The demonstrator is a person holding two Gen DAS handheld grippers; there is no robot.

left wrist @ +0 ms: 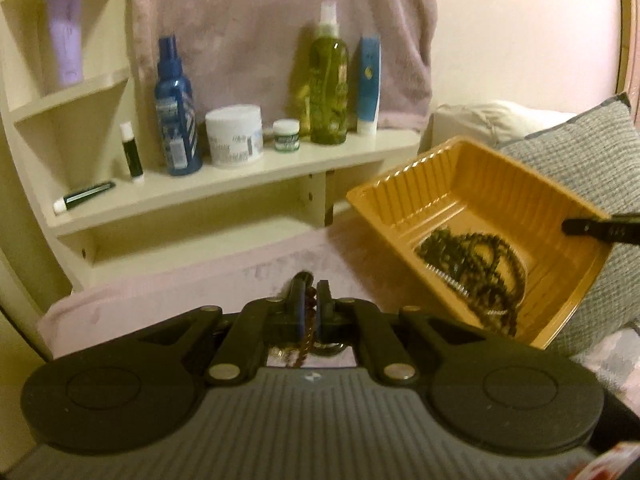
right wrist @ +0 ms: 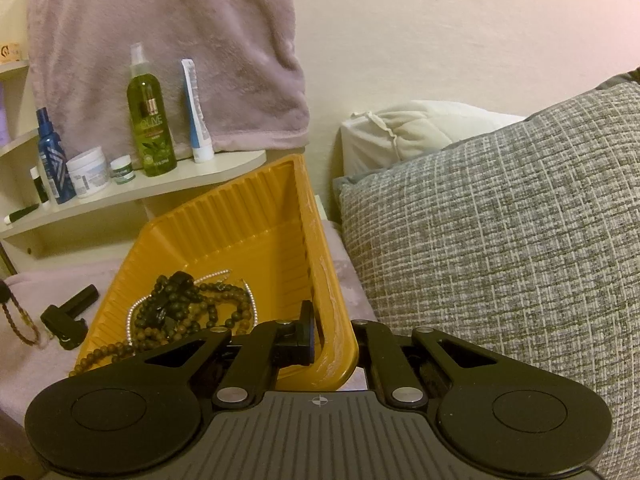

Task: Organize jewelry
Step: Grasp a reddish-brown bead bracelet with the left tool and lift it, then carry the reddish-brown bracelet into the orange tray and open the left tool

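A yellow ribbed plastic tray (left wrist: pixel 404 200) (right wrist: pixel 224 236) is held tilted over a pink blanket. My right gripper (right wrist: pixel 324 332) is shut on its near wall, and one of its fingers (left wrist: pixel 588 227) shows on the tray's right rim in the left wrist view. Several dark and brown bead strands and a silver chain (right wrist: pixel 188 308) (left wrist: pixel 472 260) lie heaped in the tray's low corner. One brown strand (right wrist: pixel 100 356) trails over its edge. My left gripper (left wrist: pixel 311 290) is shut on a brown bead strand (left wrist: pixel 308 320) left of the tray. That strand (right wrist: pixel 16 316) hangs at the left edge of the right wrist view.
A black clip-like piece (right wrist: pixel 68 316) lies on the pink blanket (left wrist: pixel 200 292) beside the tray. Behind stands a cream shelf (left wrist: pixel 248 176) with bottles, jars and tubes. A pink towel (left wrist: pixel 280 20) hangs above it. A grey woven pillow (right wrist: pixel 500 220) and a white pillow (right wrist: pixel 408 128) fill the right.
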